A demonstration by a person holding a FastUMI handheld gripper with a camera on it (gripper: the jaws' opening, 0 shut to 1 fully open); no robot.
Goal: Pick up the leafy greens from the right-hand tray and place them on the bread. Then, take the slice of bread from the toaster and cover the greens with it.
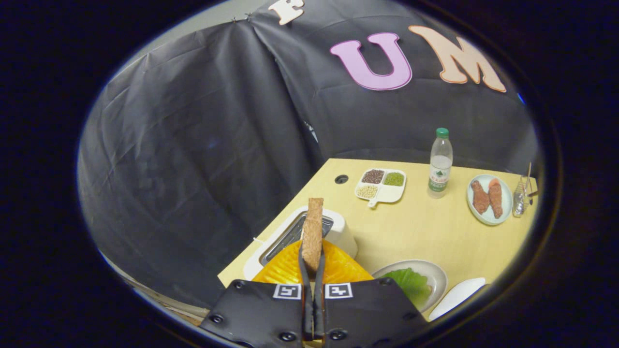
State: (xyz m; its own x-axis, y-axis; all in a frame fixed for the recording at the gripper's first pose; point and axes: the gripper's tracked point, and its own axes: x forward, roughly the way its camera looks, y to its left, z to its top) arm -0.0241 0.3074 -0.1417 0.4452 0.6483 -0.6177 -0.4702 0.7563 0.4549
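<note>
Gripper (312, 263) fingers pinched on brown toast slice (312, 232), held upright on edge above slot of white toaster (338, 232) near left edge of pale wooden table (416, 232). Judgement: second step in hand, bread lifted out. Green leafy greens (410, 282) lie on white round plate (433, 273) near front edge, right of fingers. Next: carry slice right, turn flat, lower onto greens.
</note>
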